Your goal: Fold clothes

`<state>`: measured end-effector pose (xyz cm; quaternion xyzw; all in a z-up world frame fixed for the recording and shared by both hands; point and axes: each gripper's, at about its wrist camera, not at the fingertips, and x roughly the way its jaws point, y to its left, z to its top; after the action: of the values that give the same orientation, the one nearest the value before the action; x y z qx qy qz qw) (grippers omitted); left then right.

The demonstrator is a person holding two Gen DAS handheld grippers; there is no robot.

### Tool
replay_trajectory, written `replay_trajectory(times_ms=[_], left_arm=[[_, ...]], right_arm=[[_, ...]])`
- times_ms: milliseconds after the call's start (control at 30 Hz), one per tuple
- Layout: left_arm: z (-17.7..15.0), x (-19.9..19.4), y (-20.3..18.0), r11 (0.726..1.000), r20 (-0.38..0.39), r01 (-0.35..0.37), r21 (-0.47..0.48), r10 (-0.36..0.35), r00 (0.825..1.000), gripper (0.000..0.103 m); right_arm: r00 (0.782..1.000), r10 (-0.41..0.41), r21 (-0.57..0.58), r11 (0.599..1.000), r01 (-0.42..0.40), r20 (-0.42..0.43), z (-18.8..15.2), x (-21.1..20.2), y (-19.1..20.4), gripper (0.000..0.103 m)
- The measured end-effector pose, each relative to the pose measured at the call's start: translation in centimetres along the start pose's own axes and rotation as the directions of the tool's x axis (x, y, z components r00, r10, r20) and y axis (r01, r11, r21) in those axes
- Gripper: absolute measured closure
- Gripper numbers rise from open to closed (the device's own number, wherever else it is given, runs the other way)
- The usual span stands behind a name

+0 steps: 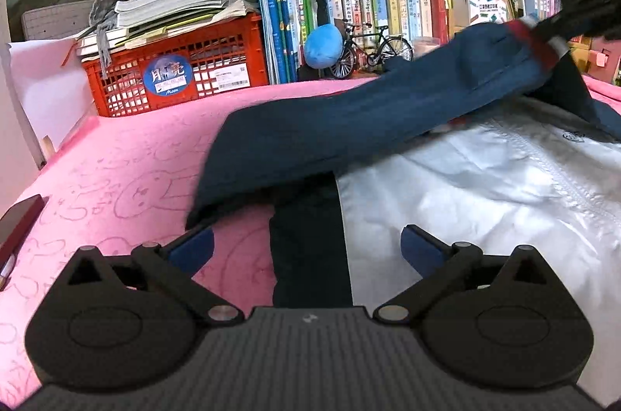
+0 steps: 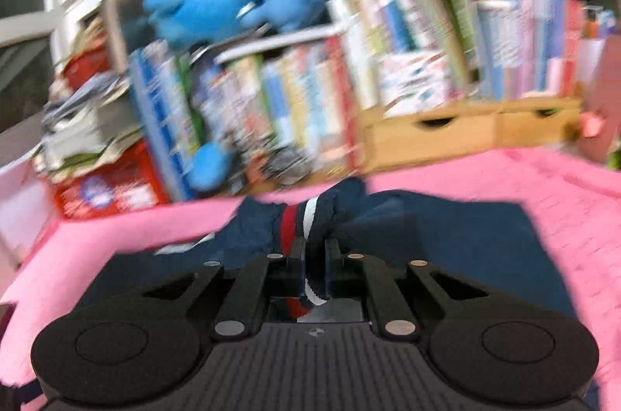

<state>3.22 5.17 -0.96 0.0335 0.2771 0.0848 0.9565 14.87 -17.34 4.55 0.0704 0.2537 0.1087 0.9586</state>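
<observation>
Gripping the red-and-white-striped ribbed cuff (image 2: 300, 217) of the navy blue sleeve (image 1: 349, 116), the right gripper (image 2: 314, 248) is pinching its jaws nearly together on the fabric, with the cuff bunching just ahead of its fingertips. The left gripper (image 1: 306, 248) is hovering with its jaws spread wide and nothing between them; directly ahead of its blue pads (image 1: 192, 250) a dark navy side panel of the jacket (image 1: 310, 236) is lying flat, and the silvery white front panel (image 1: 485, 186) with its stitched centre seam is spreading to the right of the tool. Farther ahead, the sleeve is stretching diagonally across the garment toward the right gripper, seen at the upper right of the left wrist view. The pink patterned blanket (image 1: 128, 170) is supporting everything.

For a clean fold, the sleeve should probably be carried across the white panel under light tension and laid flat before the cuff is let go. The left gripper is likely best used pressing the near edge down, since an unweighted body may be dragged along.
</observation>
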Motion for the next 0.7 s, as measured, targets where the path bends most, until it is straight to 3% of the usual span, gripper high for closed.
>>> replay_trajectory(times_ms=[167,233,300,367,433,533,567,600,633,667,700], left_arm=[[-0.1,0.0,-0.1,1.0,-0.001,-0.015,0.0,0.015,1.0,0.0],[-0.1,0.1,-0.2,1.0,-0.008,-0.018,0.0,0.018,1.0,0.0],[-0.1,0.1,-0.2,1.0,-0.01,-0.019,0.002,0.019,1.0,0.0],[-0.1,0.1,-0.2,1.0,-0.01,-0.018,0.005,0.018,1.0,0.0],[-0.1,0.1,-0.2,1.0,-0.011,-0.018,0.006,0.018,1.0,0.0],[-0.2,0.1,-0.3,1.0,-0.012,-0.019,0.008,0.019,1.0,0.0],[-0.1,0.1,-0.3,1.0,-0.011,-0.019,0.005,0.019,1.0,0.0],[-0.1,0.1,-0.2,1.0,-0.011,-0.019,0.003,0.019,1.0,0.0],[-0.1,0.1,-0.2,1.0,-0.011,-0.02,0.0,0.02,1.0,0.0],[-0.1,0.0,-0.2,1.0,-0.01,-0.019,-0.003,0.019,1.0,0.0],[-0.1,0.0,-0.1,1.0,-0.009,-0.018,-0.006,0.018,1.0,0.0]], right_arm=[[0.994,0.107,0.012,0.994,-0.107,-0.031,-0.3,-1.0,-1.6,0.091],[0.986,0.12,-0.122,0.983,-0.134,-0.116,-2.1,-0.9,0.5,0.083],[0.978,0.082,-0.257,0.957,-0.132,-0.194,-4.6,-0.1,3.0,0.04],[0.972,0.073,-0.312,0.939,-0.143,-0.225,-6.8,0.4,4.3,0.019],[0.971,0.046,-0.334,0.934,-0.126,-0.236,-8.2,0.9,4.9,0.017],[0.976,0.01,-0.278,0.958,-0.072,-0.218,-8.7,1.1,4.6,0.018],[0.978,0.024,-0.233,0.97,-0.074,-0.208,-8.6,0.7,4.1,0.026],[0.98,0.038,-0.188,0.979,-0.076,-0.198,-8.5,0.4,3.6,0.036],[0.981,0.049,-0.151,0.985,-0.079,-0.188,-8.1,0.0,3.3,0.074],[0.982,0.06,-0.115,0.99,-0.082,-0.179,-7.7,-0.4,3.1,0.092],[0.983,0.071,-0.079,0.993,-0.085,-0.169,-7.3,-0.8,2.8,0.092]])
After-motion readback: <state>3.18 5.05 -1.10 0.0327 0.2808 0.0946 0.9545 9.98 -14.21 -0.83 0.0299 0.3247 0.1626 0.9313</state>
